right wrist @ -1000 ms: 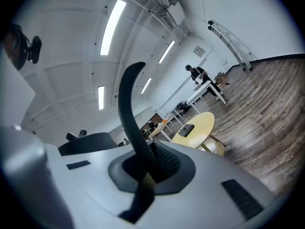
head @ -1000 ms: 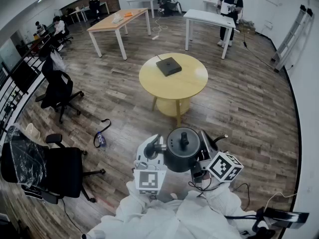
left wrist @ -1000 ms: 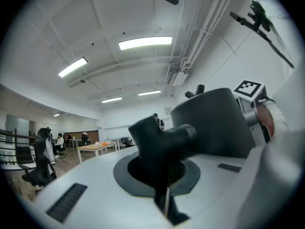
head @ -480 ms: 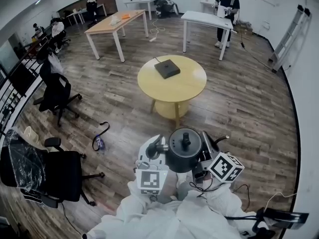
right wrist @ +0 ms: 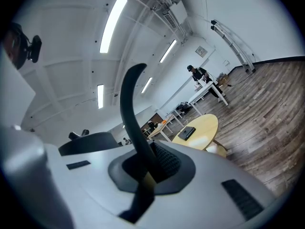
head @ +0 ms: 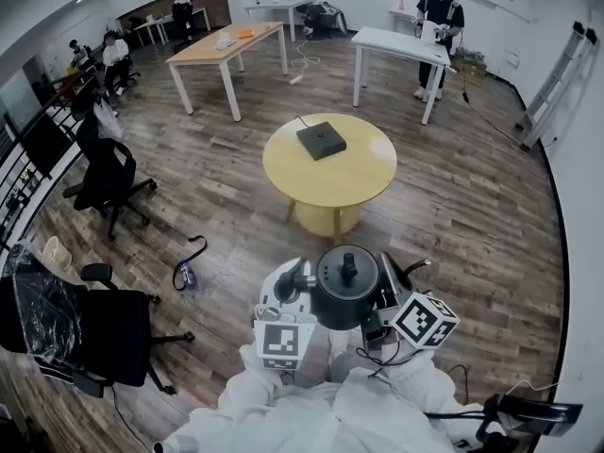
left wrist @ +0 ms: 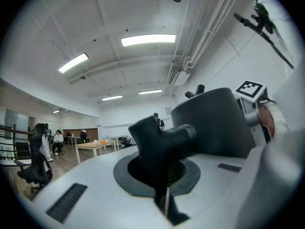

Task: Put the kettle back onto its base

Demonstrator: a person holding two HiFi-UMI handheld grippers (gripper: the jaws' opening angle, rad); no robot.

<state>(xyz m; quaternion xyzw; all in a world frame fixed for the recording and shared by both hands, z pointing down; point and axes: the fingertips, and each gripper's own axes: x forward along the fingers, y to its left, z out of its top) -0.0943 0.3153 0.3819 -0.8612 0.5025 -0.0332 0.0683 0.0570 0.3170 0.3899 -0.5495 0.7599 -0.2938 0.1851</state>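
The kettle (head: 345, 285) hangs in the air close in front of the person, over bare floor and well apart from the base (head: 321, 141), which sits on the round table (head: 363, 179) ahead.

The left gripper (head: 296, 282) is pinched on a black stub at the kettle's side, the spout by the look of it. The right gripper (head: 387, 289) is pinched on the thin curved handle (right wrist: 129, 104). Neither holds the body itself.

That is where I see the trouble. With two narrow holds on opposite sides, the kettle could roll between them if one hand gets ahead of the other, and any water inside would make the swing worse. The handle is slim and smooth, so it could slide through the right jaws.

At the table, a crooked descent could seat the kettle off-centre or shove the light base across the top. The base's cord (head: 304, 121) could also drag it askew.
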